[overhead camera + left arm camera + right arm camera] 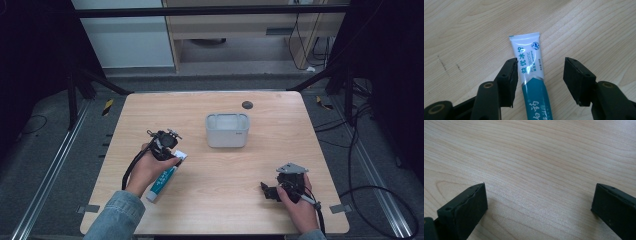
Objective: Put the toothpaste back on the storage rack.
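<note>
Left claw: left gripper (540, 75) stands part-open astride the toothpaste tube (531, 75); one pad touches the tube's side, the other stands clear of it. No squeeze yet, so not a hold.
Right claw: right gripper (539, 205) rests wide open over bare wood, nothing between the jaws; seen from above at the near right of the table (284, 189).
Tube, place: lies flat on the table (225, 170) at the near left, crimped end toward the far side, cap end toward the person, hidden under the hand in the high view (167, 176).
Tube, handling: likely light, soft-walled, glossy plastic. Expect it to dent under the pads and slide if pinched on the thin crimp. Not fragile, though a hard squeeze may push paste toward the cap.
Grip point: mid-body, where white turns to teal, looks best; fuller there, so the pads get something to bite. Jaws need centring first, as the tube sits hard against one pad.
Bin: grey bin (227, 130) stands open-topped at mid-table, well apart from the tube, up and to the right of it.
Edges: near table edge lies close behind the left hand (150, 167); left edge is near too.
Open room: bare wood between tube and bin, nothing in the path. Small dark disc (247, 105) sits beyond the bin, out of the way.
</note>
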`<state>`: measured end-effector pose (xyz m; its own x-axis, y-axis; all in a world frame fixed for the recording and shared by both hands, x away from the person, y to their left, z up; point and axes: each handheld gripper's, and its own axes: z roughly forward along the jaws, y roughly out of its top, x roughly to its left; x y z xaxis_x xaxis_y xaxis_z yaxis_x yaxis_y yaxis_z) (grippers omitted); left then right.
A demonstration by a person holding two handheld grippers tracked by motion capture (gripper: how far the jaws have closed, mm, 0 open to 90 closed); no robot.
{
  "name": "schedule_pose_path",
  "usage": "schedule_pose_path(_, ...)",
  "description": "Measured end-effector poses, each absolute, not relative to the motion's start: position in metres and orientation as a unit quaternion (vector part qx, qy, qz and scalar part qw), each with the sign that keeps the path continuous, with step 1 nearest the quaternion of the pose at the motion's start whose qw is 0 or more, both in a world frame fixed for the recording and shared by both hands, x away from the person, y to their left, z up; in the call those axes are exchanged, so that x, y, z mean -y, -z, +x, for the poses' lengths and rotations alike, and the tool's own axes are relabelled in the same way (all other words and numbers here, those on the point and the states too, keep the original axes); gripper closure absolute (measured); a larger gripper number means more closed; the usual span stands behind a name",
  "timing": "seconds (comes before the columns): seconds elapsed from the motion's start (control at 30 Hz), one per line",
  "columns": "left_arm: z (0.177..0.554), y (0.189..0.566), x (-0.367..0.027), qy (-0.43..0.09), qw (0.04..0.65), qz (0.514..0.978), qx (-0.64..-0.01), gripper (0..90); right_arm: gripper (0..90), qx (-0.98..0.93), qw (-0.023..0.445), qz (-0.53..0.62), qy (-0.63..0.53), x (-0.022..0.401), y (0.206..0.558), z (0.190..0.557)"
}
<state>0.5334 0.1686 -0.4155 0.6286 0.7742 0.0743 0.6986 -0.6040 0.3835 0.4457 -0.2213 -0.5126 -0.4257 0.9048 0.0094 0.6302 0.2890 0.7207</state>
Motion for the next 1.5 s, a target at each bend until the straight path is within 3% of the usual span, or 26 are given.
schedule_pose_path(0.37, 0.542, 0.422, -0.163, -0.105, 0.141, 0.891, -0.418, 42.0, 0.4, -0.779, 0.212, 0.489, -0.331, 0.222, 0.513, 0.446)
schedule_pose_path(1.03, 0.545, 0.45, -0.175, -0.091, 0.112, 0.885, -0.442, 44.6, 0.4, -0.779, 0.21, 0.488, -0.332, 0.222, 0.513, 0.446)
schedule_pose_path(1.5, 0.543, 0.46, -0.177, -0.082, 0.103, 0.886, -0.445, 52.1, 0.4, -0.779, 0.21, 0.488, -0.332, 0.222, 0.513, 0.446)
